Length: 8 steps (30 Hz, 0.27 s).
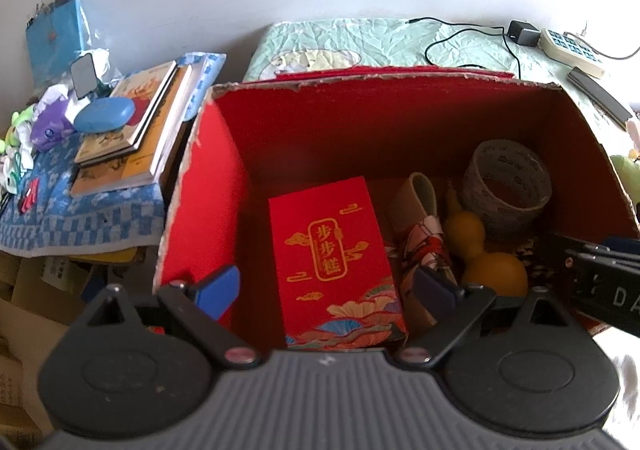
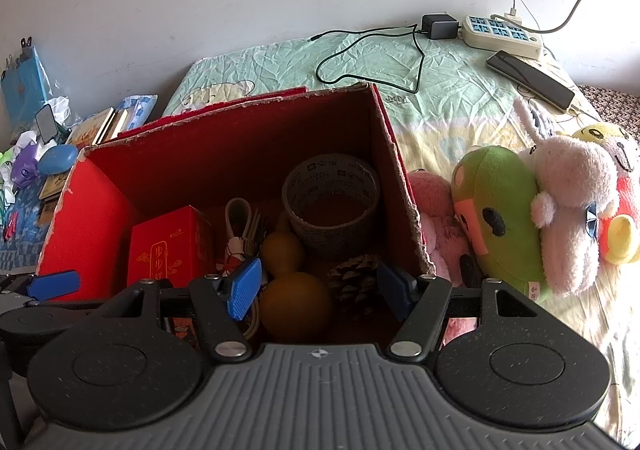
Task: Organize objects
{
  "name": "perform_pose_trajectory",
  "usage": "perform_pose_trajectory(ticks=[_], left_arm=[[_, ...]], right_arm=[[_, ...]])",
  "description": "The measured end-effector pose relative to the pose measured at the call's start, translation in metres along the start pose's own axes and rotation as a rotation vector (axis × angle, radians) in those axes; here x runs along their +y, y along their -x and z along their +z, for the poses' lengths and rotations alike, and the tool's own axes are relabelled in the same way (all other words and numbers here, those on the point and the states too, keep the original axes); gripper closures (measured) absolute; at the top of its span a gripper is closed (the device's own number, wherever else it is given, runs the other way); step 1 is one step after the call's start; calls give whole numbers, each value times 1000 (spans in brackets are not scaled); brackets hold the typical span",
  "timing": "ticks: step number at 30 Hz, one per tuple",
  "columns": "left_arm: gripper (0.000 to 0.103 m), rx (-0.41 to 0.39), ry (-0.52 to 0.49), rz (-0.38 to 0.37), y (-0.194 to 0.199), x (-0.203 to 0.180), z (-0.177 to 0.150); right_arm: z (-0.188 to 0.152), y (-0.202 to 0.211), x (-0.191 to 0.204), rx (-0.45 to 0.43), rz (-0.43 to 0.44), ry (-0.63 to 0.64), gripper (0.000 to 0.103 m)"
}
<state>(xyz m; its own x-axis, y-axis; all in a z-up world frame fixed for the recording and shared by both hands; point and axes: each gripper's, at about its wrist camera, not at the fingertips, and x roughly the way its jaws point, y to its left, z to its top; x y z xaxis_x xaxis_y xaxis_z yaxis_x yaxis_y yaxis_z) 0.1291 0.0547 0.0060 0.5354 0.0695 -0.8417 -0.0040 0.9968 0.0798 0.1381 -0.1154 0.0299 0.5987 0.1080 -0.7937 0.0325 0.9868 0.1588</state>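
Observation:
A red cardboard box stands open on the bed. Inside lie a red gift carton with gold letters, a yellow gourd, a roll of printed tape, a rolled patterned item and a pine cone. My left gripper hangs open above the gift carton, holding nothing. My right gripper is open over the gourd and pine cone, also empty; its body shows at the right edge of the left wrist view.
Left of the box, a stack of books with a blue case sits on a blue checked cloth. Plush toys lie right of the box. A power strip, charger cable and phone rest on the bedsheet behind.

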Motion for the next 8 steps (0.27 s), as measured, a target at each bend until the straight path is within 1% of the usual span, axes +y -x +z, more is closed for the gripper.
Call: perform_pose_trajectory(ticks=[4, 8], left_arm=[[10, -3, 0, -9, 0, 0, 0], [11, -13, 0, 1, 1, 0, -1]], right_arm=[[0, 0, 0, 0, -1, 1, 36], [-1, 0, 0, 1, -3, 5, 36]])
